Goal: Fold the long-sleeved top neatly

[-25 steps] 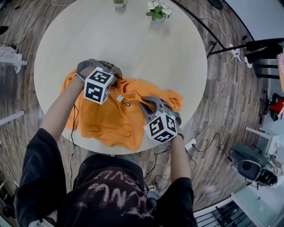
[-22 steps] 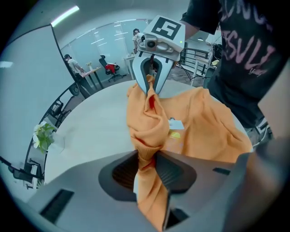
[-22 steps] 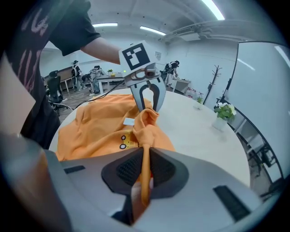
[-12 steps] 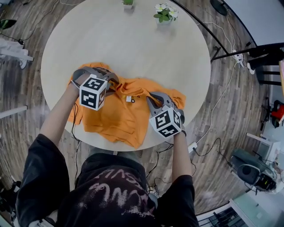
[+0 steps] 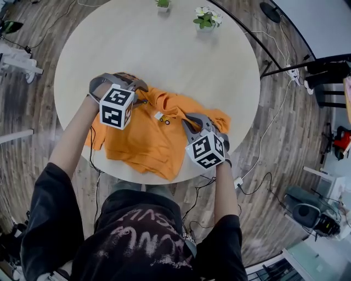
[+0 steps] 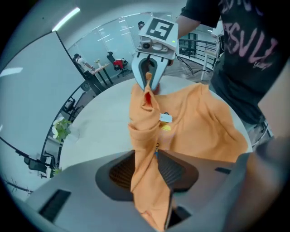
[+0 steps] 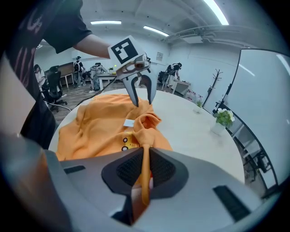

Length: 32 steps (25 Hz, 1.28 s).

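The orange long-sleeved top (image 5: 140,145) lies crumpled at the near edge of the round table (image 5: 164,55). My left gripper (image 5: 138,94) is at its far left part. In the left gripper view a thick fold of the top (image 6: 199,127) fills the gap of the left gripper (image 6: 148,170) and touches both pads; these jaws have just been opening. My right gripper (image 5: 193,123) is shut on a thin fold, seen edge-on in the right gripper (image 7: 144,167). A raised ridge of cloth runs between the two grippers, with a white tag (image 5: 158,116) beside it.
Two small potted plants (image 5: 162,3) (image 5: 205,17) stand at the table's far edge. The near edge of the table is right under the top. Cables run over the wooden floor, and dark furniture (image 5: 329,66) stands to the right.
My left gripper has shifted a little leftward and upward with the cloth in it, drawing the fold between the grippers longer. The right gripper has stayed in place.
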{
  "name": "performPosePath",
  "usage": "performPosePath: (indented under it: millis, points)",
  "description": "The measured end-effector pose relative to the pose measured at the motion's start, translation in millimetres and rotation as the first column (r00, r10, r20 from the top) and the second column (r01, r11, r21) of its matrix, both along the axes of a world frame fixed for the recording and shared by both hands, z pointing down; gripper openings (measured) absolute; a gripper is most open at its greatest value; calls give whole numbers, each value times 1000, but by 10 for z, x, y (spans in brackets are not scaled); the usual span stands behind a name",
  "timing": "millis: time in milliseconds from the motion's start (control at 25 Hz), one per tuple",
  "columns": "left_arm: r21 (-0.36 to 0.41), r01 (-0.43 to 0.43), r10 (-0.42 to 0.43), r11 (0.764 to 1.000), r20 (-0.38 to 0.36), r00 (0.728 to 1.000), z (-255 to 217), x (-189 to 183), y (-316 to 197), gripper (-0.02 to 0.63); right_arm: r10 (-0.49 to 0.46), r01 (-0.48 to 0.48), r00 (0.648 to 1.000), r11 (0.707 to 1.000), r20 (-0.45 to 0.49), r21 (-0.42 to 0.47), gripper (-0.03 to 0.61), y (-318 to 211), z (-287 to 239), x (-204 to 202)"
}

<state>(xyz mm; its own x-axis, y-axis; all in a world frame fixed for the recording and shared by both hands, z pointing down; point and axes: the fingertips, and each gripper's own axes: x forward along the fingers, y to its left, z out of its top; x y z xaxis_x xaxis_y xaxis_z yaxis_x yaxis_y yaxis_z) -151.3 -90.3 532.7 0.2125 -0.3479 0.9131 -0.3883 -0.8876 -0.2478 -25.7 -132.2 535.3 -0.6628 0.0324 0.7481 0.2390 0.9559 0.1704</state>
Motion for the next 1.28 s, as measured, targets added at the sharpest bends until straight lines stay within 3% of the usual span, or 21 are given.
performPosePath:
  millis: [160,280,560,680,720,840,960,1120,1280]
  points:
    - [36,-9,9,999,-14,1000,-100,-46,-382,166,-41,41,999,999,-24,7,35,41,25,5]
    - [-41,-96,96,995,-13,995,26,41,-455,193,-86,86,995,996,-49,0,35,93,83,33]
    - [-174,-253,250,952,-39,967,362,323,-417,213,-98,96,994,995,-56,-39,37,37,134,35]
    - [-227,-305,301,925,-56,952,461,440,-303,200,-91,89,994,995,-53,-49,37,0,144,44]
    - [-238,-309,303,921,-63,951,477,461,-272,163,-87,84,995,995,-51,-52,37,-20,143,50]
    - [-239,-263,249,935,-87,965,439,435,-283,73,-61,59,998,996,-29,-61,37,-114,94,37]
    - [-200,-192,174,961,-108,979,291,362,-364,55,-36,36,999,997,-1,-62,37,-217,-16,10]
    - [-63,-28,19,998,-142,990,-77,189,-513,51,6,-4,998,1000,60,-29,35,-373,-264,-36]
    - [73,131,-115,989,-185,976,-556,-44,-515,48,76,-73,983,997,168,-23,35,-490,-671,-139]
